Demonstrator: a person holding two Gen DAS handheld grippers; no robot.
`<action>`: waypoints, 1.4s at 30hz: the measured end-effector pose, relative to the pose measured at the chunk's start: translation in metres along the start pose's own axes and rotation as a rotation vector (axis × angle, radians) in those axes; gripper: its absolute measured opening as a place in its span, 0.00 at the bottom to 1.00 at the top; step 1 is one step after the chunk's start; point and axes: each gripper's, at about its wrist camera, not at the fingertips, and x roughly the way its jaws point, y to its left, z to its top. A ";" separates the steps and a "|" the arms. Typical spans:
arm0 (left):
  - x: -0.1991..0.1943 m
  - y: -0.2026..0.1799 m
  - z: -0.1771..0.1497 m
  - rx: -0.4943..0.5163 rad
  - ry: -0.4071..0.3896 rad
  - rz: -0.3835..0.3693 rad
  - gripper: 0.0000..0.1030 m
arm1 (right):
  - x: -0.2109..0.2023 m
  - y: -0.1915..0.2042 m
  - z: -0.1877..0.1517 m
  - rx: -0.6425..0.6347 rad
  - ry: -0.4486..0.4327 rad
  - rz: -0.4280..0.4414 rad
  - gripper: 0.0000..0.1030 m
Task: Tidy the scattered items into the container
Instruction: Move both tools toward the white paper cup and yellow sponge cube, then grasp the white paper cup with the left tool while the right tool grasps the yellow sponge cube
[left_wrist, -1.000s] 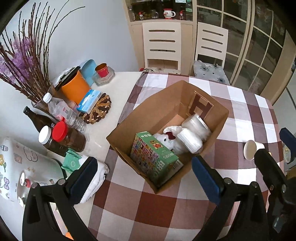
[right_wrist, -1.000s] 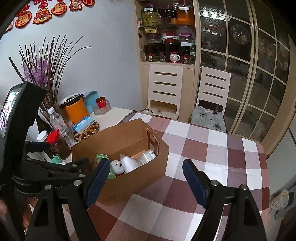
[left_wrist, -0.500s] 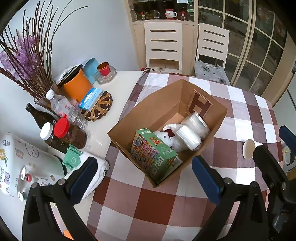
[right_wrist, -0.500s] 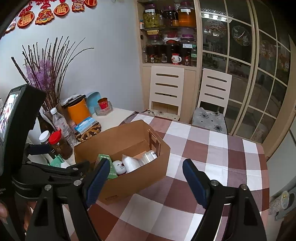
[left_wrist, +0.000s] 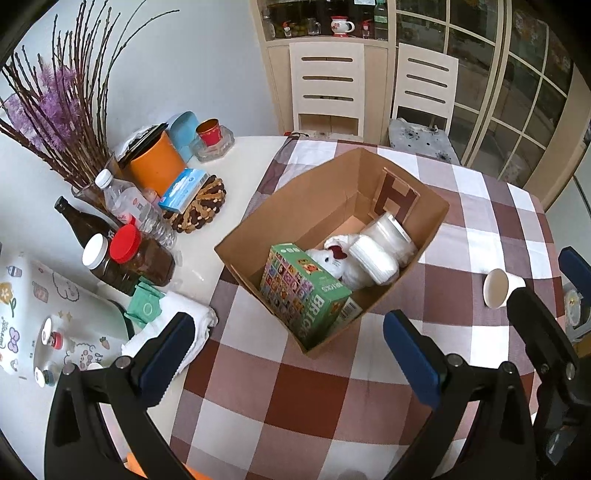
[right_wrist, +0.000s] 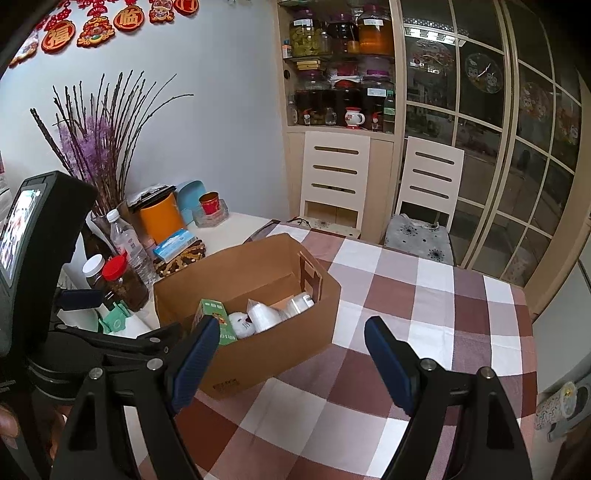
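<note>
An open cardboard box (left_wrist: 306, 199) stands on the checked tablecloth (left_wrist: 295, 391); it also shows in the right wrist view (right_wrist: 266, 354). Inside lie a green bricks box (left_wrist: 306, 295), a white plush toy (left_wrist: 332, 262) and white plastic containers (left_wrist: 376, 251). A white paper cup (left_wrist: 498, 288) lies on its side on the cloth, right of the box. My left gripper (left_wrist: 288, 347) is open and empty, above the table in front of the box. My right gripper (right_wrist: 291, 350) is open and empty, right of the box, and appears in the left wrist view (left_wrist: 535, 325) near the cup.
At the table's left stand bottles and jars (left_wrist: 129, 254), an orange canister (left_wrist: 155, 166), a tissue pack (left_wrist: 181, 188) on a beaded mat, a folded white cloth (left_wrist: 184, 314) and a vase of branches (left_wrist: 48, 122). Two chairs (left_wrist: 328, 85) stand behind the table.
Both grippers have risen and drawn back slightly from the box. Both stay open and empty. Nothing on the table has moved.
</note>
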 end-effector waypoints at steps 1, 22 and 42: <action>0.000 -0.002 -0.003 0.002 0.001 -0.002 1.00 | -0.001 -0.002 -0.003 0.003 0.003 0.000 0.81; 0.101 -0.234 -0.102 0.518 0.080 -0.317 1.00 | -0.035 -0.159 -0.174 0.263 0.230 -0.318 0.81; 0.161 -0.330 -0.063 0.476 0.077 -0.407 0.08 | -0.016 -0.256 -0.194 0.409 0.227 -0.398 0.81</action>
